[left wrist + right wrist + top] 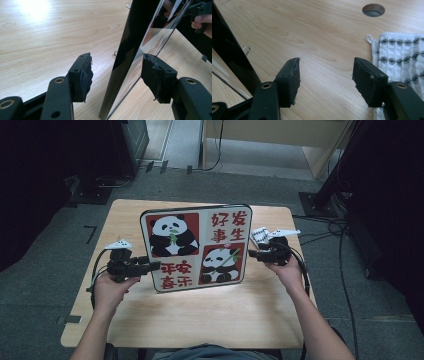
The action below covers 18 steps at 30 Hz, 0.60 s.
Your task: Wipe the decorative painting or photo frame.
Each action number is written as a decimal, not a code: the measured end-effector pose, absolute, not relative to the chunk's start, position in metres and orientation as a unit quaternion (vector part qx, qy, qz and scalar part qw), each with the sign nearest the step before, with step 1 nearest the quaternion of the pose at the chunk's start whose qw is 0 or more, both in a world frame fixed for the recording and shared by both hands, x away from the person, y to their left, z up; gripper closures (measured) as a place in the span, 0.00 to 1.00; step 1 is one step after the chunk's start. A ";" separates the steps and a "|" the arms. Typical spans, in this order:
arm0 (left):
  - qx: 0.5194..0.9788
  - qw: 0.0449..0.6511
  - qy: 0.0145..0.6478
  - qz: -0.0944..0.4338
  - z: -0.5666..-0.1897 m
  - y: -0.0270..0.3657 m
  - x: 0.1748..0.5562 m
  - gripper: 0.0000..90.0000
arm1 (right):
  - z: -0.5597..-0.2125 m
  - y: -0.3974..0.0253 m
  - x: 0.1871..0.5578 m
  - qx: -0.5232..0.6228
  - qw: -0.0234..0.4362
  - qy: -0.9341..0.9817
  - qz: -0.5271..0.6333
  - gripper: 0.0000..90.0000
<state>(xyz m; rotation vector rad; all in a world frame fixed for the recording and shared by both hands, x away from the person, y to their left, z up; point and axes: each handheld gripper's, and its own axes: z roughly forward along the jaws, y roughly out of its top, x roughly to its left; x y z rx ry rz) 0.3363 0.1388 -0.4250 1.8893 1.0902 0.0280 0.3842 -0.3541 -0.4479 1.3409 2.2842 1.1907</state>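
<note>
A glossy picture board (pixel 196 247) printed with two pandas and red characters stands upright on the wooden table (pixel 200 320), leaning back a little. My left gripper (pixel 152 266) is at the board's left edge. In the left gripper view, its jaws (pixel 117 75) stand open on either side of the board's black edge (pixel 135 37), one pad behind it and one close to its shiny face. My right gripper (pixel 251 253) is at the board's right edge. It is open (pixel 325 75) over bare wood, with the board's dark back (pixel 227 55) just left of its jaws.
A white cloth with a dark diamond pattern (pixel 402 50) lies by my right gripper, also seen in the high view (pixel 260 236). A round cable hole (pixel 373 10) lies beyond it. A small metal hook (pixel 246 50) sticks out behind the board. Carpet and cables surround the table.
</note>
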 end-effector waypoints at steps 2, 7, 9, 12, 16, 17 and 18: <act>0.766 0.467 0.442 0.008 -0.425 0.138 0.336 0.46 | -0.449 -0.355 0.385 0.461 0.107 0.782 0.406 0.41; 0.768 0.467 0.438 0.012 -0.424 0.138 0.334 0.46 | -0.452 -0.352 0.387 0.459 0.108 0.790 0.393 0.30; 0.769 0.464 0.440 0.014 -0.424 0.139 0.335 0.46 | -0.452 -0.350 0.387 0.456 0.118 0.795 0.383 0.27; 0.768 0.465 0.441 0.017 -0.424 0.140 0.334 0.45 | -0.454 -0.346 0.388 0.448 0.126 0.803 0.373 0.22; 0.768 0.465 0.440 0.019 -0.423 0.143 0.332 0.44 | -0.455 -0.344 0.389 0.457 0.129 0.795 0.378 0.22; 0.770 0.463 0.439 0.018 -0.423 0.143 0.332 0.43 | -0.455 -0.344 0.390 0.464 0.133 0.789 0.380 0.23; 0.771 0.460 0.440 0.019 -0.423 0.144 0.331 0.43 | -0.454 -0.344 0.390 0.467 0.134 0.786 0.381 0.23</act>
